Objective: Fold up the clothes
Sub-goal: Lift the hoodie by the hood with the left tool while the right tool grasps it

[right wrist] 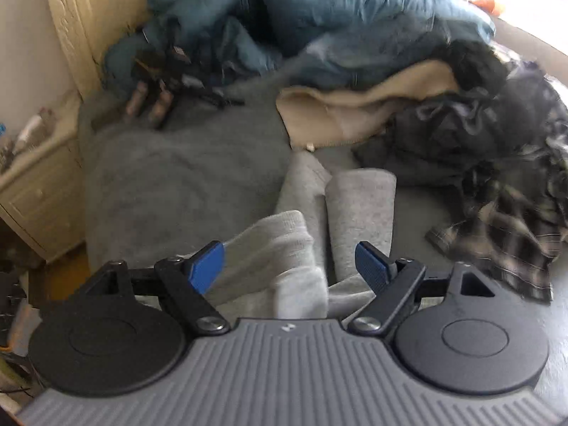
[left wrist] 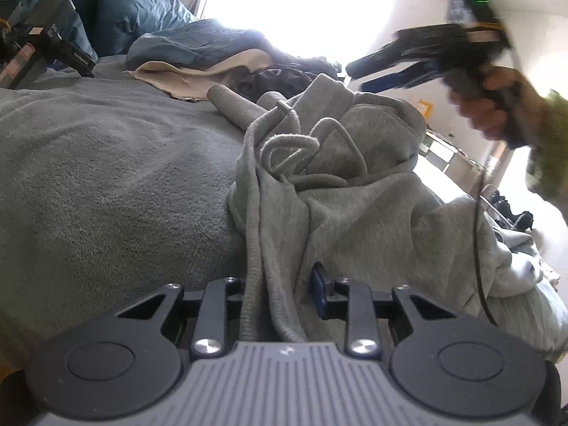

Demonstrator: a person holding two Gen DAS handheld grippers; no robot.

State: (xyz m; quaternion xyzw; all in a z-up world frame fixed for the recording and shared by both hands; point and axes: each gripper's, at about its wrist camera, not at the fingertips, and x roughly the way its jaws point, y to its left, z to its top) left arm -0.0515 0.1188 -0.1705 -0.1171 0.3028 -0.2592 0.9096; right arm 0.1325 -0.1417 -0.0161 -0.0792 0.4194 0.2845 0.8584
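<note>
A grey hoodie (left wrist: 355,184) lies bunched on the grey blanket (left wrist: 106,177), its drawstring (left wrist: 284,149) looped on top. My left gripper (left wrist: 280,284) sits low at the hoodie's near edge, with fabric and a cord packed between its fingers. Only the right blue pad (left wrist: 319,289) shows, pressed against the cloth. My right gripper (left wrist: 390,67) is in the air at the upper right, blurred, in a person's hand (left wrist: 490,106). In the right wrist view, my right gripper (right wrist: 289,269) stands open above a light grey cuff (right wrist: 284,241) and two grey sleeves (right wrist: 358,206), gripping nothing.
A beige garment (right wrist: 355,110), a blue duvet (right wrist: 319,7), dark clothes and a plaid shirt (right wrist: 514,220) are heaped at the far side of the bed. Black gear (right wrist: 159,81) lies by the headboard. A pale bedside cabinet (right wrist: 39,184) stands at the left.
</note>
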